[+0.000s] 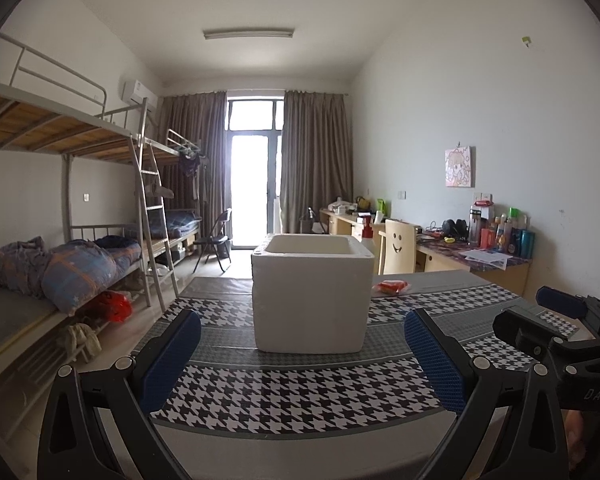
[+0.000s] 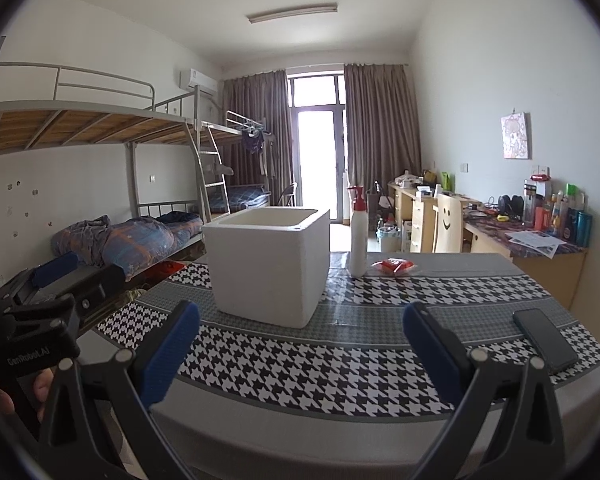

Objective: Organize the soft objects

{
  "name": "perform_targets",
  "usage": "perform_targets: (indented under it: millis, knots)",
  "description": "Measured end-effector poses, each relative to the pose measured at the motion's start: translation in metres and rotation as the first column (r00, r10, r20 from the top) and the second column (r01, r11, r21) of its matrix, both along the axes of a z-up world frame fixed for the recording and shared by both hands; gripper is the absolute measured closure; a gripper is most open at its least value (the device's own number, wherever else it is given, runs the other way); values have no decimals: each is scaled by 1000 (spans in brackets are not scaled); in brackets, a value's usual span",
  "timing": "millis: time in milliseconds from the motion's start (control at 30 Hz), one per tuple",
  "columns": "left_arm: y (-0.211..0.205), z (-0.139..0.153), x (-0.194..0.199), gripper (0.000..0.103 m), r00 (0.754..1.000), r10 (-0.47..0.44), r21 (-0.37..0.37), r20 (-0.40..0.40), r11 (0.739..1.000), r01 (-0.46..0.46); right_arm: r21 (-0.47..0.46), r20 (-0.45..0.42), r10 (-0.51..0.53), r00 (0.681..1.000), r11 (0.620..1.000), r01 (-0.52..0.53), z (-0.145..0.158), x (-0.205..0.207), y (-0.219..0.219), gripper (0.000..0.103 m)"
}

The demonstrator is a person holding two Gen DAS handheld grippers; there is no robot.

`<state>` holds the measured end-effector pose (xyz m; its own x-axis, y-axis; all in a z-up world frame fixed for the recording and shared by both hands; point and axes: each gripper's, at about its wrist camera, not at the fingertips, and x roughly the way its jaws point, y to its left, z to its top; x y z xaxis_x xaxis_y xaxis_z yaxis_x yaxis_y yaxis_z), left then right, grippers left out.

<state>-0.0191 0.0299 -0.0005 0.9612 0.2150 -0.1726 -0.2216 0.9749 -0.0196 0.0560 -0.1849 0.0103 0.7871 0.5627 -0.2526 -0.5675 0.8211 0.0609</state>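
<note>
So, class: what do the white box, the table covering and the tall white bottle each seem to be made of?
White box: likely foam (expanded polystyrene); thick walls, matte, soft rounded rims.
Table covering: probably vinyl or coated cloth; printed houndstooth, faint sheen.
Tall white bottle: plastic by its look; smooth, slightly glossy, with a red pump top.

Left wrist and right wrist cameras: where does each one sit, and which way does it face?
Left wrist view: on the left gripper, open, low at the table's near edge, squarely facing the white foam box; the right gripper shows at right.
Right wrist view: on the right gripper, open, further right, seeing the box corner-on, the spray bottle and phone; the left gripper shows at left.
Shared: box, table, red packet, bunk beds, window.
</note>
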Motion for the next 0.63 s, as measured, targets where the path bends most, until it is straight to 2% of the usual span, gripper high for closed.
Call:
perform_targets:
  millis: [633]
  knots:
    - [2,-2,0,1,1000,-9,-7,-14,1000,9,7,-6,-13,1000,1000,13,0,2,-5,1]
